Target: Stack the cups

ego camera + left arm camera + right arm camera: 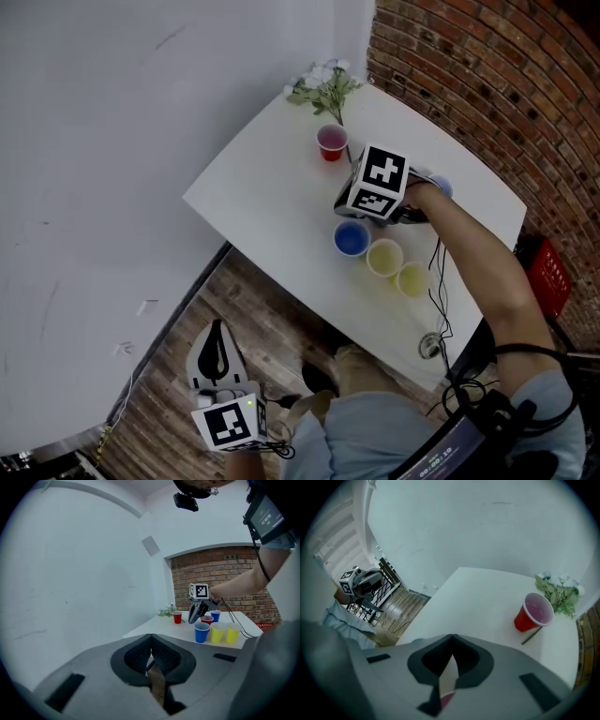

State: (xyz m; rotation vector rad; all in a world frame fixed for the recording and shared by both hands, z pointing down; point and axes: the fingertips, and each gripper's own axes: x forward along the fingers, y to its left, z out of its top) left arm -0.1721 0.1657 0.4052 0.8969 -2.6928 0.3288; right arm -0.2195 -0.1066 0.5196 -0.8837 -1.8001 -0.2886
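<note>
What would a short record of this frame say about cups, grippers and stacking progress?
right gripper: shut, nothing gripped, over second red cup
left gripper: shut, empty, low beside white table
other cups: red cup by flowers; near blue cup; far blue cup; yellow cup; second yellow cup
stacked: no cup seen inside another
</note>
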